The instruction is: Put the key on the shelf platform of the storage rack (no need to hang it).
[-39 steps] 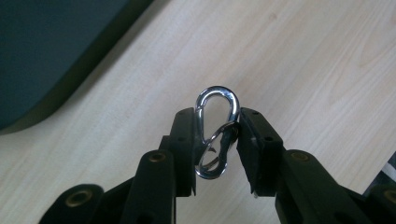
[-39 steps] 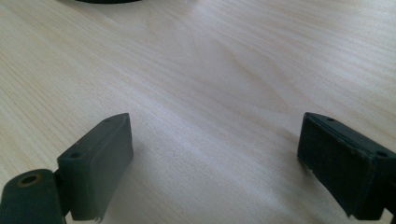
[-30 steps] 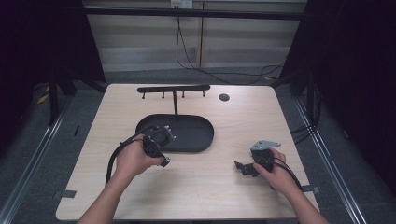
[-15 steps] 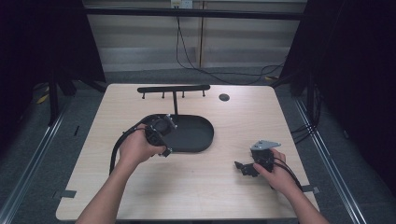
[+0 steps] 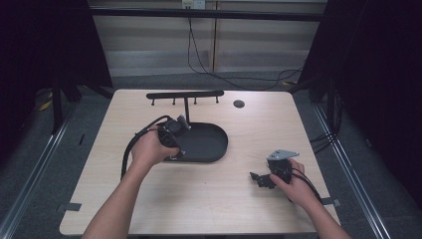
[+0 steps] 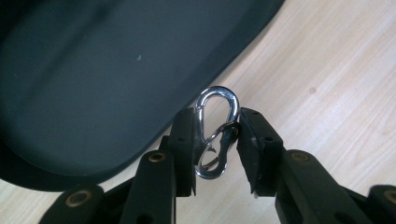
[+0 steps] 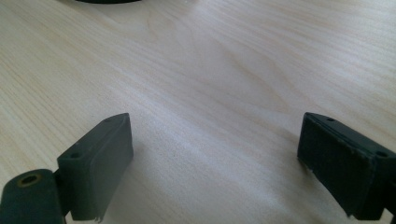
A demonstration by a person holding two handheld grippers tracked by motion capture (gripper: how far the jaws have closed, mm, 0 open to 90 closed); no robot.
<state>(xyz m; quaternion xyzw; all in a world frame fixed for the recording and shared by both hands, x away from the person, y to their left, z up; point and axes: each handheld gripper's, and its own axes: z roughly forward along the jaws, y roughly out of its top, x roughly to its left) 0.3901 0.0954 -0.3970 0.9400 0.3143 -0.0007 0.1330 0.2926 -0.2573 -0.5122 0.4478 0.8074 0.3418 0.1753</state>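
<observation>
Jaws of the left gripper (image 6: 215, 140) are pressing in on a small metal snap hook (image 6: 215, 133), one pad on each long side, so the hook is standing upright between them with its rounded end pointing away from the camera. The right gripper (image 7: 212, 154) is lying at rest on the table (image 5: 239, 209) with its jaws standing wide apart and nothing between them.

In the high view the left gripper (image 5: 174, 137) is hovering at the 9 o'clock edge of the black oval tray (image 5: 206, 144), and the hook is sitting just over the tray's rim. A judgement: the carrying step is under way, and the hook is probably heading for the black rack (image 5: 184, 94) with its row of pegs at the tray's 12 o'clock side. The next move is calling for a lift and a careful turn, so that the hook's open loop is facing a peg before the pads are letting go.

Bright and chrome-like, the hook is looking pear-shaped, wider at the far end, with a thin spring gate running along one side. It is looking slippery, so a firm squeeze is mattering here.
</observation>
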